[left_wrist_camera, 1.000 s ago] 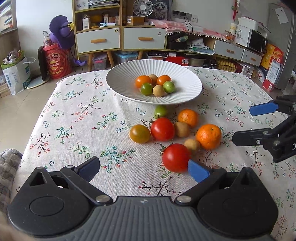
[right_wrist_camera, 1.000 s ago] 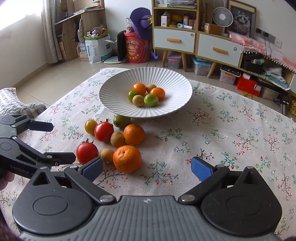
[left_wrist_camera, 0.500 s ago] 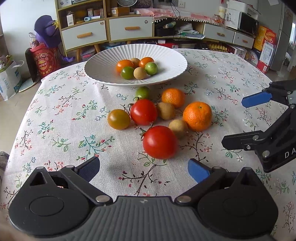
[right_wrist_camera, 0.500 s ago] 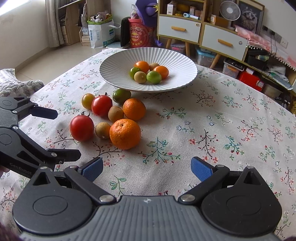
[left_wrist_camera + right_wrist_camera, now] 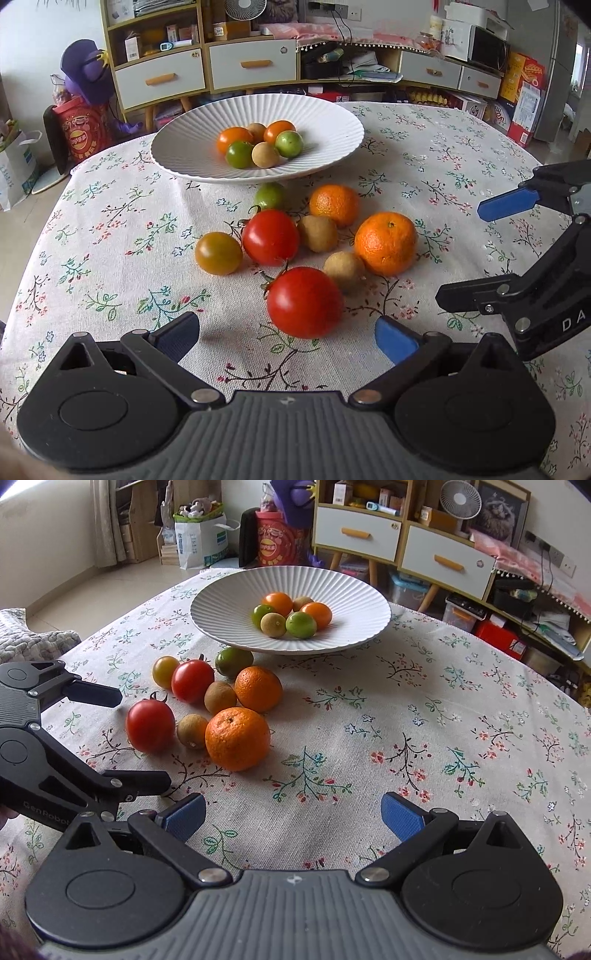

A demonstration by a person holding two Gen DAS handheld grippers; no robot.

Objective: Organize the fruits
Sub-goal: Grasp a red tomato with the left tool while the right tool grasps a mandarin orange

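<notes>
A white ribbed plate (image 5: 192,147) (image 5: 354,590) holds several small fruits. In front of it on the floral cloth lie two red tomatoes (image 5: 304,301) (image 5: 270,237), two oranges (image 5: 386,243) (image 5: 334,204), two brown fruits, a yellow tomato (image 5: 218,253) and a green one (image 5: 269,195). My left gripper (image 5: 286,338) is open, just short of the near red tomato (image 5: 150,724). My right gripper (image 5: 293,818) is open and empty, with the near orange (image 5: 237,738) ahead to its left. Each gripper shows in the other's view: the right one (image 5: 476,254), the left one (image 5: 142,738).
The round table's edge curves away at left and right. Behind it stand drawer cabinets (image 5: 207,70), a red bucket (image 5: 83,127), boxes and shelves (image 5: 517,81). A grey cushion (image 5: 33,638) lies at the table's left side.
Both grippers have moved forward toward the fruit cluster. The near red tomato now sits just ahead of my left jaws. Both grippers stay open.
</notes>
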